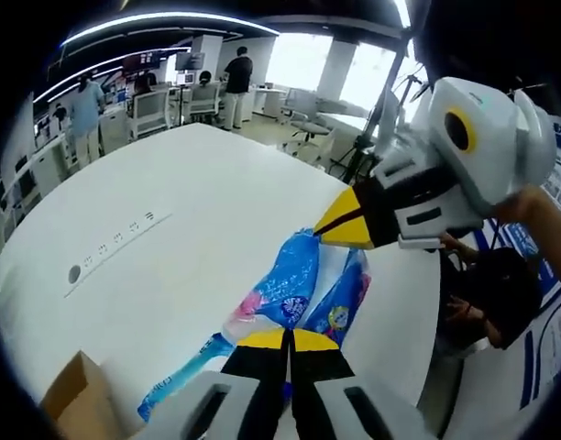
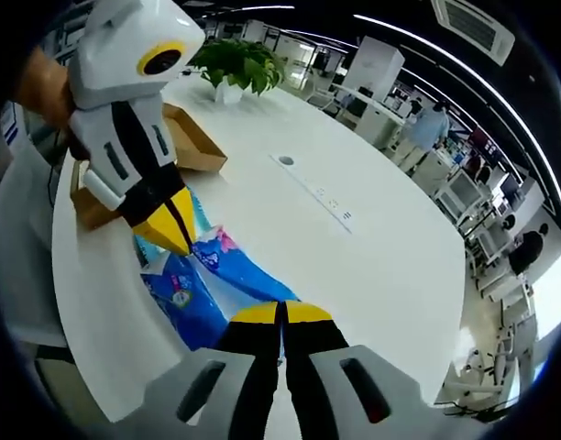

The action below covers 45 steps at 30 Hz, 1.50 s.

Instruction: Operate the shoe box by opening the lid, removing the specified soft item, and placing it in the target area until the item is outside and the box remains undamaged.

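Observation:
A soft blue plastic pack (image 1: 294,289) with pink and white print stretches between both grippers over the white table (image 1: 207,192). My left gripper (image 1: 285,341) is shut on its near end. My right gripper (image 1: 334,229) comes in from the right, shut on the far end. In the right gripper view, my right gripper (image 2: 280,313) pinches the blue pack (image 2: 184,302), and the left gripper (image 2: 177,240) reaches down from the upper left onto the pack's other end. The brown cardboard shoe box (image 2: 196,139) stands open behind it. A corner of the box (image 1: 74,399) shows at lower left.
A socket strip (image 1: 115,238) (image 2: 319,194) is set into the tabletop. A potted plant (image 2: 235,64) stands at the table's far end beyond the box. Someone sits at the table edge (image 1: 482,293). People, desks and chairs fill the background.

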Available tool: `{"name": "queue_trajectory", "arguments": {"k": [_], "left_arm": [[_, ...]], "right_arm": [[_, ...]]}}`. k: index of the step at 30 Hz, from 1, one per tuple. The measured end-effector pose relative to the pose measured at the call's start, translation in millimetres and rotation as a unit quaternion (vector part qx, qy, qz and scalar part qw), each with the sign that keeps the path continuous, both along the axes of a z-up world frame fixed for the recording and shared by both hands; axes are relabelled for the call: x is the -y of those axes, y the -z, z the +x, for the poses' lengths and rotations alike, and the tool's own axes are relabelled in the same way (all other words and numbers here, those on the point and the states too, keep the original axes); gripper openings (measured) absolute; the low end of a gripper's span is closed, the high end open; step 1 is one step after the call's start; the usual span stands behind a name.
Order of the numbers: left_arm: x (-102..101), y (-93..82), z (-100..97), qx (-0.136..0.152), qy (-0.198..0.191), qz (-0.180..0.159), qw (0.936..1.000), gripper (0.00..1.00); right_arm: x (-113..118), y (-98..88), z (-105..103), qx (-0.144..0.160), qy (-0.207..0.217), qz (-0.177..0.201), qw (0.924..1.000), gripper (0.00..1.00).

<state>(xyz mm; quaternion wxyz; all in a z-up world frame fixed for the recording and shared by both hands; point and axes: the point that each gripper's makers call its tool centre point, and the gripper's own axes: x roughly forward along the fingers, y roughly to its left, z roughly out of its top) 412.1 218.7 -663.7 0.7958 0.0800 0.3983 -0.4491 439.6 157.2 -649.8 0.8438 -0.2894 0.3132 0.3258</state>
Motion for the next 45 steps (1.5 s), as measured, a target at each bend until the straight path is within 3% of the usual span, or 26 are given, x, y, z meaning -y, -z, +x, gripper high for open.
{"name": "queue_trajectory", "arguments": {"k": [13, 21, 29, 45], "left_arm": [[31.2, 17.3, 0.3, -0.012, 0.027, 0.001, 0.9996, 0.00], [40.5, 41.1, 0.9, -0.027, 0.040, 0.012, 0.9988, 0.00], [37.6, 61.7, 0.5, -0.043, 0.046, 0.027, 0.9976, 0.00], [33.7, 78.0, -2.6, -0.037, 0.068, 0.054, 0.9956, 0.00]], "right_arm": [[29.4, 20.0, 4.2, -0.007, 0.020, -0.015, 0.9997, 0.00], [39.7, 43.5, 3.6, -0.024, 0.026, -0.022, 0.9991, 0.00], [36.9, 62.2, 1.5, -0.038, 0.025, -0.024, 0.9987, 0.00], [33.5, 79.9, -3.4, -0.052, 0.021, -0.032, 0.9979, 0.00]]}}
